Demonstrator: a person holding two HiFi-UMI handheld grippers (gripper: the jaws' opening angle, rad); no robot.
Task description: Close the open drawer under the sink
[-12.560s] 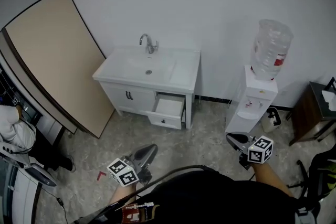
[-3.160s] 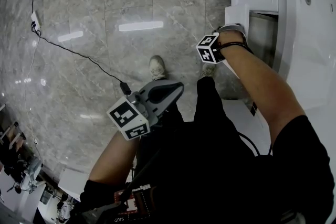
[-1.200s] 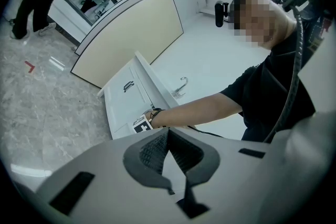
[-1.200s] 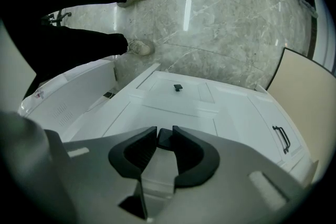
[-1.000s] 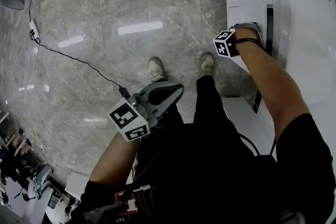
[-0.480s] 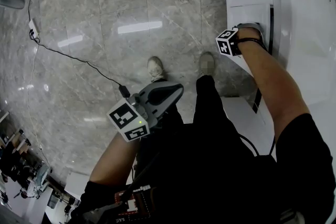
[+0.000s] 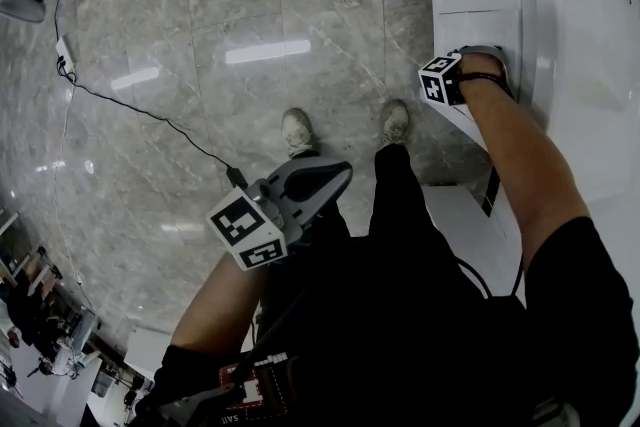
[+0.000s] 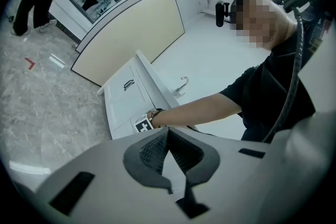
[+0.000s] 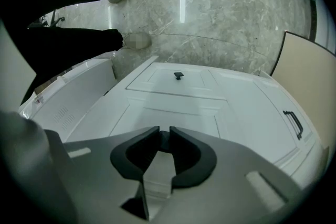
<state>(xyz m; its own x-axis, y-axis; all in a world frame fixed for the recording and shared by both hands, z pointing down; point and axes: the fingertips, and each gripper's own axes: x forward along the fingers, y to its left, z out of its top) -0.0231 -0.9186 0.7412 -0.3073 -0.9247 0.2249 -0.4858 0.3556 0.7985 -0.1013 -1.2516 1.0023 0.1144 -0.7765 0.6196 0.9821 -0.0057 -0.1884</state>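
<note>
The drawer (image 9: 173, 107) sits directly under the sink (image 7: 590, 65), on the side of the sink cabinet away from the double doors. Its white front looks flush with the panels around it, with no dark gap showing from the head view, so I judge the closing to be all but done.

The right gripper (image 9: 165, 132) is pressed up to that front just under the sink's rim. Its jaws have just been closing and now stand a narrow slot apart, with a small dark piece filling the slot. That is probably the drawer's own knob (image 9: 165, 138), pinched between the tips, though the view is too tight to be sure. A matching knob (image 9: 178, 75) sits on the panel further below the sink.

The left gripper (image 8: 168, 132) is clenched on nothing, held well back from the sink by the person's legs.

The drawer should handle as a stiff, light box on runners, gliding rather than lifting, so it wants a steady straight push. The painted face is smooth and likely slippery to the pads. The knob is the only real purchase, but it is small, so a hold there needs to be square. A flat push on the middle of the front, in line with the knob, should seat it without skewing.
</note>
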